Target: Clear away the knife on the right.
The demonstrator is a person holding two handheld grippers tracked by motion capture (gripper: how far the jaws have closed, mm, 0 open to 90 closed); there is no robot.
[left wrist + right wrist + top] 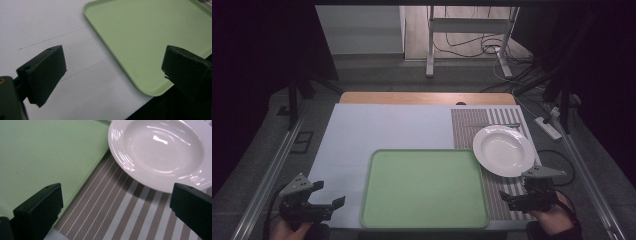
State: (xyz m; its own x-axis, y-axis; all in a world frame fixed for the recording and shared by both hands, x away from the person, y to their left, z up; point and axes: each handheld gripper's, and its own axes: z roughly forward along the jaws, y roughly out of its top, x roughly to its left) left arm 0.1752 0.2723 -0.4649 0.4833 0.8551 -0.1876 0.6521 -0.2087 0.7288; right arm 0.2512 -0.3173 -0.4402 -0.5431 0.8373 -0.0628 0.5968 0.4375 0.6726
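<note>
Wide-jawed and empty, the right hand-held gripper [115,207] hovers just short of the white deep plate [160,152], likely approaching its rim to grip it, while the left hand-held gripper [112,75], also wide, waits beside the green tray [150,37].

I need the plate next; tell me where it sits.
In the high view the plate lies right of the tray on the striped mat, just ahead of the right gripper.

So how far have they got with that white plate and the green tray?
Nothing looks done yet: the white plate sits on the striped mat beside the green tray, which holds nothing. In hand: the right gripper waits near the plate, jaws open, holding nothing; the left gripper hangs open by the tray's left edge. Any gripping and moving is probably still ahead.
</note>
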